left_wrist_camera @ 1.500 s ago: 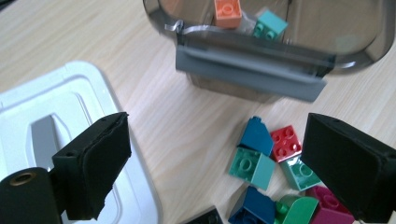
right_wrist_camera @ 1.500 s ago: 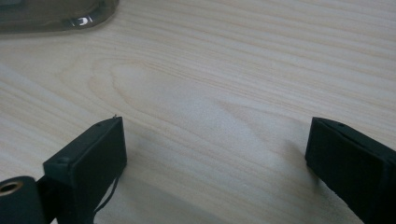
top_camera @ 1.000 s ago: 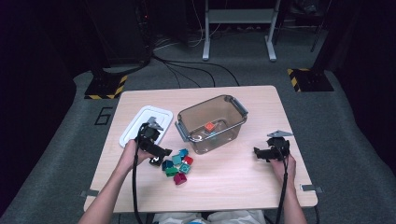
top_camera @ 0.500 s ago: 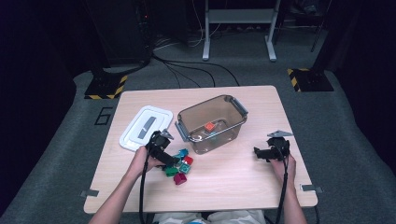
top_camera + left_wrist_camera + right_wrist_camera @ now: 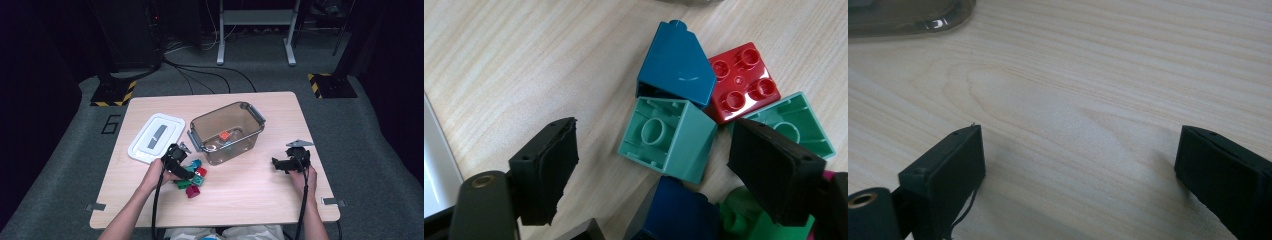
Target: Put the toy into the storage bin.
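Left gripper view: left gripper (image 5: 651, 165) is down over the brick pile on the counter (image 5: 499, 60), jaws straddling the light green brick (image 5: 667, 138). Jaws have just been closing, gap wider than the brick, pads not touching it yet. Step in hand looks like pick-up, presumably for the clear bin (image 5: 227, 132), which holds an orange brick (image 5: 224, 135). Next move: close squarely on the brick's side walls without nudging the blue sloped brick (image 5: 676, 62) or red brick (image 5: 742, 80) touching it. Brick is tipped on its side, hollow underside facing the camera; roughly cubic, so no clear long axis. Right gripper (image 5: 280, 164) rests open over bare counter, holding nothing.
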The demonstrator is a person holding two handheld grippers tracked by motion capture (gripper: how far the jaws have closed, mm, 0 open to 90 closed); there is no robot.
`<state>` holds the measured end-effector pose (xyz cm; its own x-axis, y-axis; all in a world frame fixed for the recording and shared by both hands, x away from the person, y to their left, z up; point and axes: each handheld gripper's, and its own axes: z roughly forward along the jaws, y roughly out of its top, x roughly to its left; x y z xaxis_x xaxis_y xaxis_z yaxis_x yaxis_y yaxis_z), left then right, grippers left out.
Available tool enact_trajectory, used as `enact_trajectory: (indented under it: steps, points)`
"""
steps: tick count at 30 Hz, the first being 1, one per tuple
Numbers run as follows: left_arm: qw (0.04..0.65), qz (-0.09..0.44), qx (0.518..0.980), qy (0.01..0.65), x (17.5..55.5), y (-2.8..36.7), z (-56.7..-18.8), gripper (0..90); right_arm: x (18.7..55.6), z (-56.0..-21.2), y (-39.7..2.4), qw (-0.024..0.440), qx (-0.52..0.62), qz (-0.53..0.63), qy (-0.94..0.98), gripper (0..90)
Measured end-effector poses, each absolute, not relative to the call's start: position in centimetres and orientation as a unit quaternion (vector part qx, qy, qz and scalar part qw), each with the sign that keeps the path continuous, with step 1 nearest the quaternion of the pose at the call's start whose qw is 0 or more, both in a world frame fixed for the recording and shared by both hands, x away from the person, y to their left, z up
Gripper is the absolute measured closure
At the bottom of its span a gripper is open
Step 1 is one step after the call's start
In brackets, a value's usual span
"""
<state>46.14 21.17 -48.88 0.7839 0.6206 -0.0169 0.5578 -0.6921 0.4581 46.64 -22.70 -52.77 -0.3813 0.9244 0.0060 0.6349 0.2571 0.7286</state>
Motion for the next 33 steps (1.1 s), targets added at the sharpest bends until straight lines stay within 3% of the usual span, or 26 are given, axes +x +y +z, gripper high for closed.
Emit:
enact_trajectory:
  steps: [13, 33]
  points:
    - [0.219, 0.081, 0.918, 0.322, 45.8, 20.9, -49.6, 46.9, 46.6, -52.8, -22.7, 0.218, 0.514, 0.333, 0.76, 5.5]
    - [0.231, 0.093, 0.904, 0.347, 45.8, 22.0, -49.0, 47.7, 46.6, -52.8, -22.7, 0.219, 0.513, 0.331, 0.761, 5.5]
